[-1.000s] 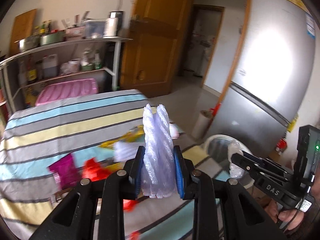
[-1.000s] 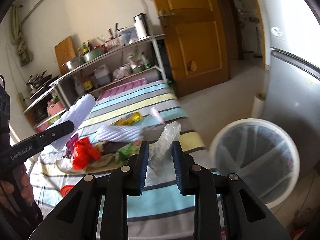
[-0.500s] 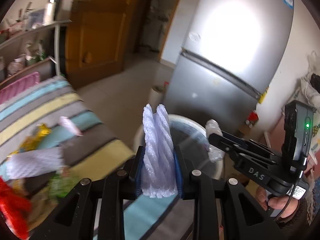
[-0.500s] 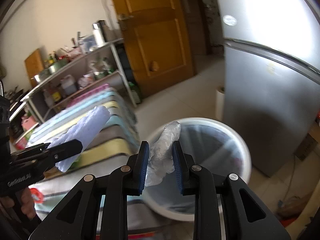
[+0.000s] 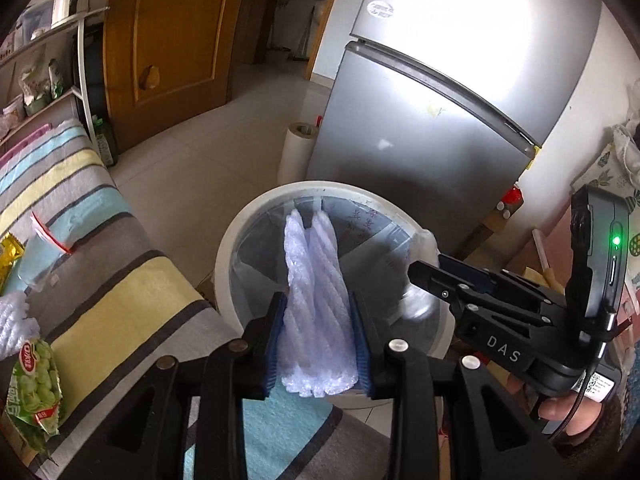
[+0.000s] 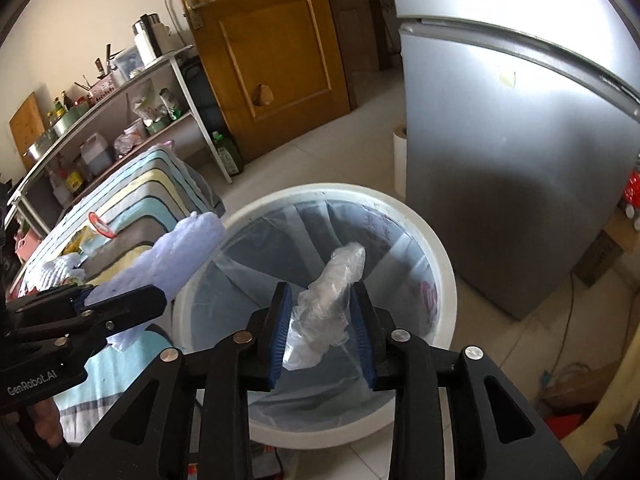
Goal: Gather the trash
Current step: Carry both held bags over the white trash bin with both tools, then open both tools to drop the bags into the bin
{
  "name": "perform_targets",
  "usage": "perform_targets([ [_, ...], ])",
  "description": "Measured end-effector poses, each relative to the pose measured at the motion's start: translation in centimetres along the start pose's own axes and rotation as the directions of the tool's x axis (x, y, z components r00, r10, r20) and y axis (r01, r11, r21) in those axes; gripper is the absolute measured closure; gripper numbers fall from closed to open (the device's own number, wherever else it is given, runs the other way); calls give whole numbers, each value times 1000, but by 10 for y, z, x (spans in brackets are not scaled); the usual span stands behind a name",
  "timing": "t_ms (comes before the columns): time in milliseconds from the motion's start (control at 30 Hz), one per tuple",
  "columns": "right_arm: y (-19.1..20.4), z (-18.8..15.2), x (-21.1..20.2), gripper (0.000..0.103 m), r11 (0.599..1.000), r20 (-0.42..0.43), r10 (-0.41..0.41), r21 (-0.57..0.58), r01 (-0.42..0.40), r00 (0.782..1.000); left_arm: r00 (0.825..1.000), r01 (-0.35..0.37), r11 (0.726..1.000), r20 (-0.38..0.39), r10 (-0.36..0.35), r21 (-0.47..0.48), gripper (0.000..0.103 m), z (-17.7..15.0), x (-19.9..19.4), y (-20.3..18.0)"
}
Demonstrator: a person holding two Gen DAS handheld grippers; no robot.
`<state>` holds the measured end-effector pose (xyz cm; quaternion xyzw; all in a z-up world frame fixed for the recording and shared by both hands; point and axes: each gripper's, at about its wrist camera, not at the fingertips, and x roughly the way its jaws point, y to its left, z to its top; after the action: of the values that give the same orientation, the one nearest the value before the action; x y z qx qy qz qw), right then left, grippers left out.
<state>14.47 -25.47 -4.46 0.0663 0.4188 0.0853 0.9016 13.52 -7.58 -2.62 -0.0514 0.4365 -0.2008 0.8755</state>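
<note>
Left gripper (image 5: 318, 338): jaws opening around foam wrap (image 5: 316, 300) over bin (image 5: 240, 232).
Right gripper (image 6: 322, 326): jaws opening, clear plastic (image 6: 328, 300) loose between them.
Left: wrappers at desk (image 5: 120, 300) edge.

Both my jaws hang over the bin (image 6: 440, 264), which stands on the floor just right of the bench (image 5: 120, 292). Foam wrap (image 5: 316, 300) sits between my left gripper's (image 5: 318, 344) opening jaws, plastic wrap (image 6: 332, 292) between my right gripper's (image 6: 320, 328), also opening. Fridge (image 5: 420, 120) behind the bin, paper roll (image 5: 298, 152) beside it, door (image 6: 272, 52) further back. Shelf (image 6: 120, 120) behind the bench. Snack bag (image 5: 34, 388) lies on the bench.
</note>
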Motion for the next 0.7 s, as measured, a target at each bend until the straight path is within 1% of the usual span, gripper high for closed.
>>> perform_targets([
  [33, -1, 0, 1, 65, 1000, -2, -1, 4, 1, 1000, 1000, -4, 1000, -2, 4, -5, 59, 0, 1, 2],
  [100, 0, 1, 2, 56, 1000, 0, -8, 5, 8, 1000, 1000, -4, 1000, -1, 4, -11, 51, 1, 2, 3],
  [267, -2, -2, -2, 54, 1000, 9, -19, 17, 19, 1000, 1000, -4, 1000, 14, 5, -17, 49, 2, -4, 6],
  [333, -2, -3, -5, 54, 1000, 17, -13, 18, 12, 1000, 1000, -1, 1000, 30, 2, -20, 42, 0, -13, 8],
  [433, 3, -4, -14, 54, 1000, 41, -9, 15, 9, 999, 997, -30, 999, 71, 31, -12, 40, -4, -32, 13],
  [533, 11, -6, -24, 54, 1000, 65, 6, 7, -7, 998, 993, -44, 998, 106, 47, -34, 37, -8, -52, 20],
  [633, 24, -8, -35, 54, 1000, 90, 23, -15, -22, 996, 985, -77, 996, 149, 83, -48, 35, -16, -73, 29],
  [700, 32, -9, -42, 54, 999, 106, 35, -29, -32, 994, 981, -97, 993, 163, 108, -69, 34, -22, -86, 36],
])
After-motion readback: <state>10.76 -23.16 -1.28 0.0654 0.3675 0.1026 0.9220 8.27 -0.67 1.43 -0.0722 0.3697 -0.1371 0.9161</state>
